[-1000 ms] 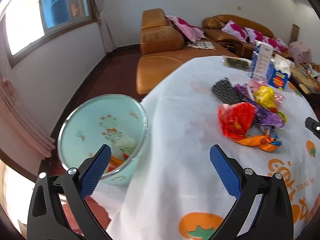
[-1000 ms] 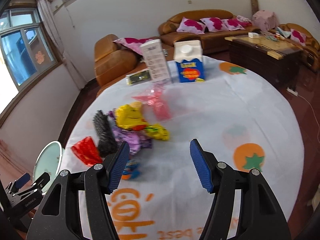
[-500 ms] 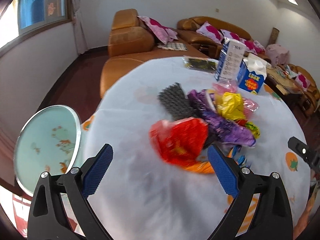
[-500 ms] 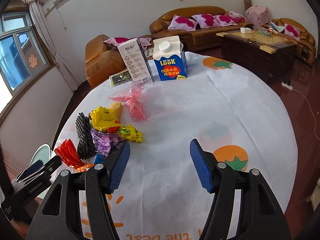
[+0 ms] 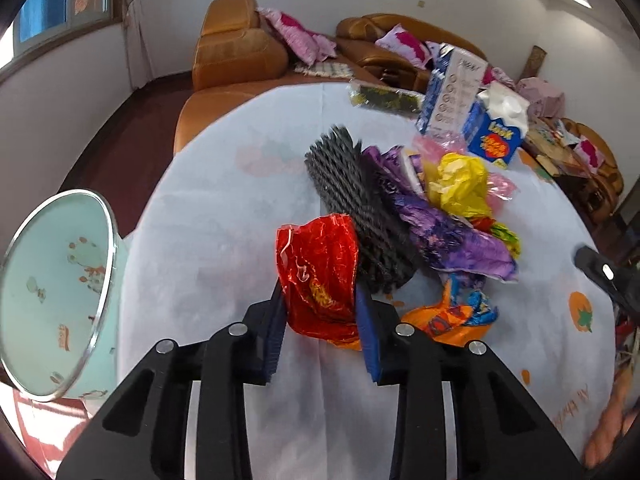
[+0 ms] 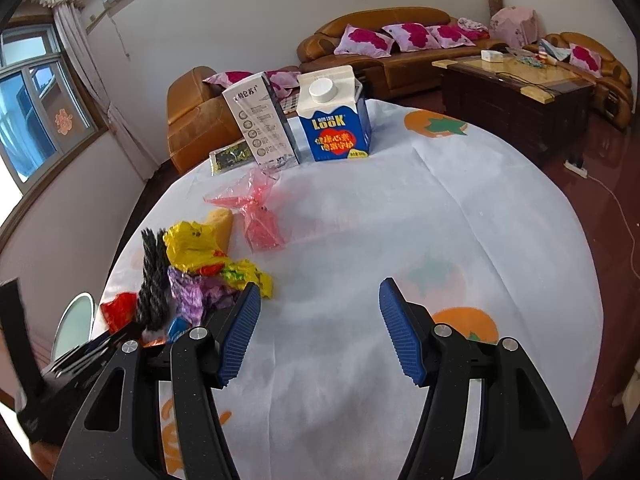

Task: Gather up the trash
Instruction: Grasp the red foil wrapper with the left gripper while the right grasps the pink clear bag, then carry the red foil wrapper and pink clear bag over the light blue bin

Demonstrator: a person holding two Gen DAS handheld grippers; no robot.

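My left gripper (image 5: 320, 312) is shut on a red foil wrapper (image 5: 320, 276) at the near edge of a trash pile on the round table. Behind the wrapper lie a black foam net (image 5: 356, 204), a purple wrapper (image 5: 444, 228), a yellow bag (image 5: 460, 184) and an orange-blue wrapper (image 5: 452, 316). A pale green bin (image 5: 52, 296) stands off the table's left edge. My right gripper (image 6: 318, 312) is open and empty over bare tablecloth, right of the pile. The red wrapper (image 6: 118, 310), the net (image 6: 152, 276), the yellow bag (image 6: 192, 248) and a pink bag (image 6: 256, 208) show in the right wrist view.
A blue milk carton (image 6: 336, 116), a white box (image 6: 260, 120) and a dark packet (image 6: 232, 158) stand at the table's far side. Orange sofas (image 6: 400, 52) and a wooden coffee table (image 6: 516, 92) lie beyond. The bin (image 6: 74, 328) shows at the left in the right wrist view.
My left gripper swung from the bin toward the pile, moved in and closed on the red wrapper. My right gripper moved slightly forward and stayed open.
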